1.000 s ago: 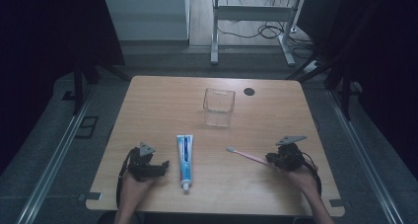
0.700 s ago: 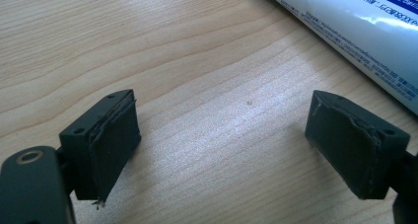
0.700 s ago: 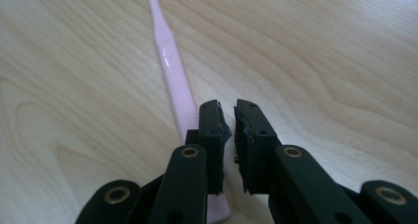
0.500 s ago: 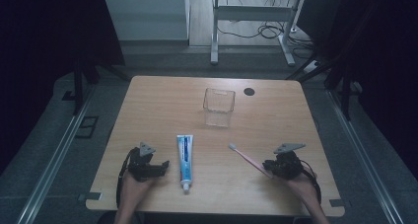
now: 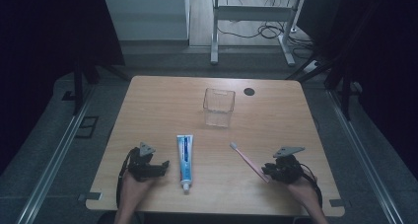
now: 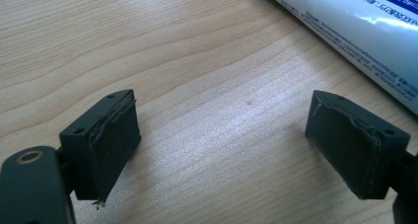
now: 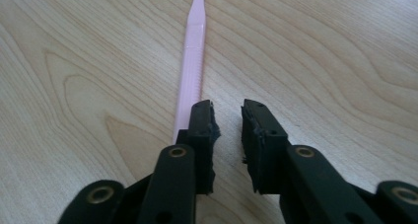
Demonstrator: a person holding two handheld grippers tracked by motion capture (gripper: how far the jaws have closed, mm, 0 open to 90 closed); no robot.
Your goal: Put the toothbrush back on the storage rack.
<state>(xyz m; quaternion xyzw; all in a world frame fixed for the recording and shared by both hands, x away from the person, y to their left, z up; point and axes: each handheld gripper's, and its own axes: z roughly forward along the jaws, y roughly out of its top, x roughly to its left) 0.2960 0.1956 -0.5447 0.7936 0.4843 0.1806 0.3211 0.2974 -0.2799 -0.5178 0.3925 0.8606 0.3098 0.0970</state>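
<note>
On table: left claw [image 6: 224, 145] gapes beside toothpaste [image 6: 355, 26] | right claw [image 7: 227, 135] nearly closed, empty, toothbrush [image 7: 192, 71] alongside

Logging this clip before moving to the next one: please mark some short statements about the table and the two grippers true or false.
1. The toothpaste tube lies flat on the table. True.
2. The clear plastic cup holds the pink toothbrush. False: the toothbrush lies on the table, nearer the person than the cup.
3. The left gripper is open with only bare wood between its jaws. True.
4. The right gripper clamps the toothbrush between its jaws. False: the handle runs outside one jaw; the narrow gap between them is empty.
5. The toothpaste tube lies between the two grippers in the high view. True.
</note>
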